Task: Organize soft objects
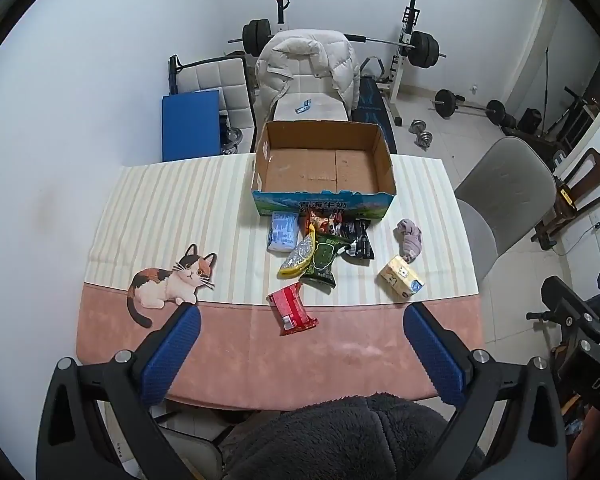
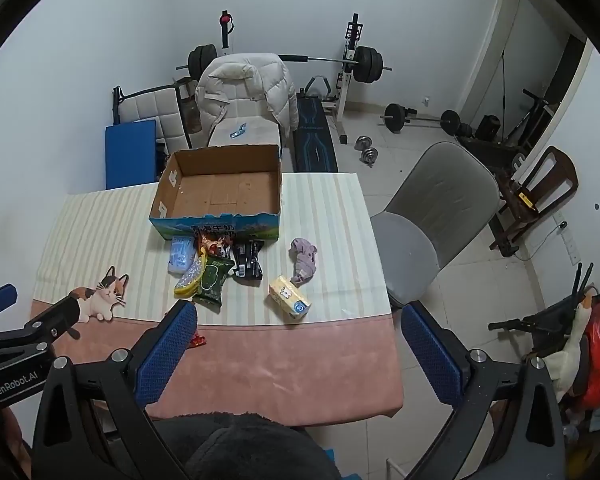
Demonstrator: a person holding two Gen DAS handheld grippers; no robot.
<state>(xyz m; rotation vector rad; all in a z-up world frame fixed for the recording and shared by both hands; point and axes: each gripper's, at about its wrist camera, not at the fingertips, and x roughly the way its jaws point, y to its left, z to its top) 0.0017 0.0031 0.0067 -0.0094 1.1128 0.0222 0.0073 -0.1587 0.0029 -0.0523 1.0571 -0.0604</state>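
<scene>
An open, empty cardboard box [image 1: 324,162] [image 2: 220,188] stands at the table's far side. In front of it lie soft packets: a blue tissue pack [image 1: 283,231] [image 2: 181,254], a yellow packet [image 1: 299,256], a green packet [image 1: 323,260] [image 2: 212,278], a black packet [image 1: 358,238] [image 2: 249,264], a red packet [image 1: 293,309], a yellow tissue pack [image 1: 401,278] [image 2: 290,298] and a crumpled grey-purple cloth [image 1: 410,240] [image 2: 305,260]. My left gripper [image 1: 302,320] and my right gripper [image 2: 299,320] are open and empty above the table's near edge.
The table carries a striped and pink cloth [image 1: 340,344] with a cat picture [image 1: 168,284]. A grey chair [image 2: 432,216] stands at the right, a chair with a white jacket [image 1: 308,68] behind the box. Gym weights [image 1: 420,46] stand at the back.
</scene>
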